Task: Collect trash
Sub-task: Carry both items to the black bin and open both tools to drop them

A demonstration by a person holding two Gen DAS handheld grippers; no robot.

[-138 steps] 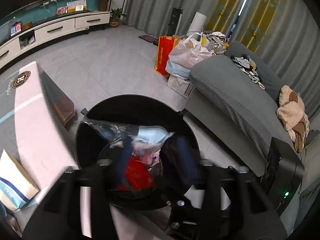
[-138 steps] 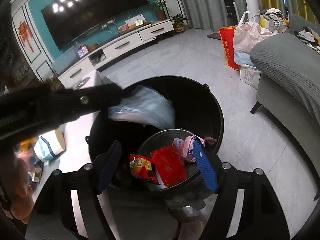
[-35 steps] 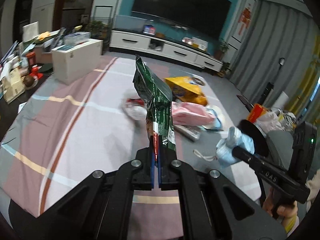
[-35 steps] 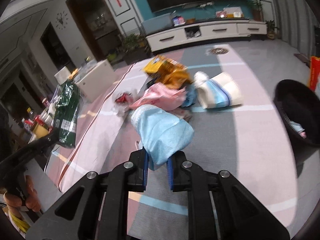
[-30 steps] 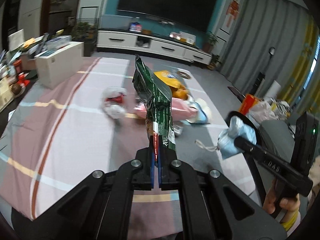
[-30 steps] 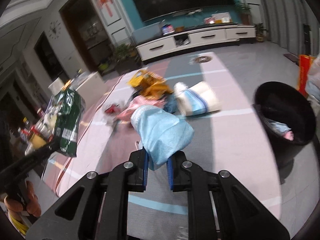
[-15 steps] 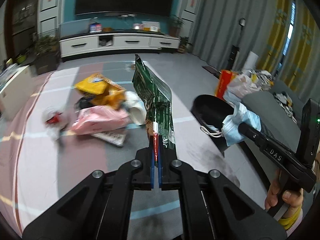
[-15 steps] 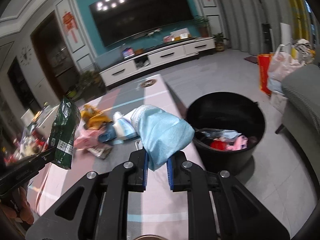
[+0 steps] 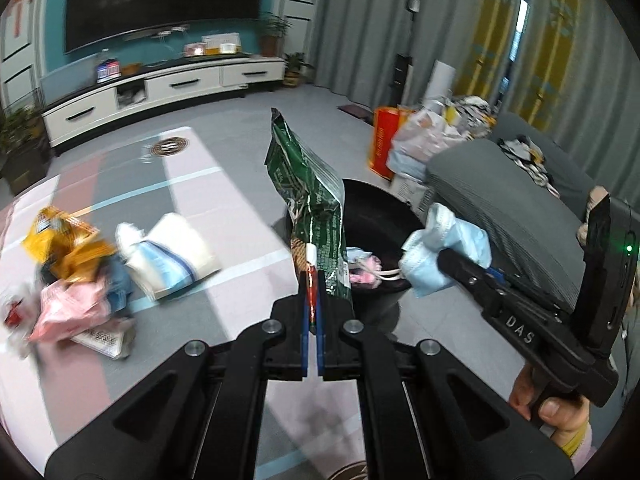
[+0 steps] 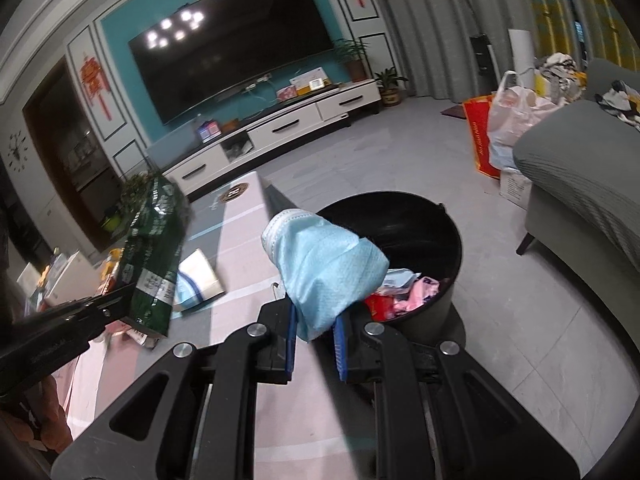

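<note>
The left gripper (image 9: 311, 280) is clamped tight on the lower edge of a green foil snack bag (image 9: 311, 200), which stands upright above its fingers. The right gripper (image 10: 316, 330) is pinched narrow on a crumpled blue face mask (image 10: 324, 268). Both pieces are held up in the air near a black trash bin (image 10: 420, 216) that stands on the floor off the desk's end.

The left wrist view shows the rest of the litter on the striped desk (image 9: 224, 208): a yellow packet (image 9: 64, 240), a pink bag (image 9: 68, 308) and a white-and-blue pack (image 9: 168, 256), blurred. It also shows the right gripper from the side, with the mask's white ear loops hanging over the bin's mouth, and the hand (image 9: 556, 412) on its handle.

The right wrist view looks down into the bin, where red and pink wrappers (image 10: 404, 292) lie, and shows the green bag side-on at the left, over the desk. A grey sofa (image 10: 580, 184) stands to the bin's right.
</note>
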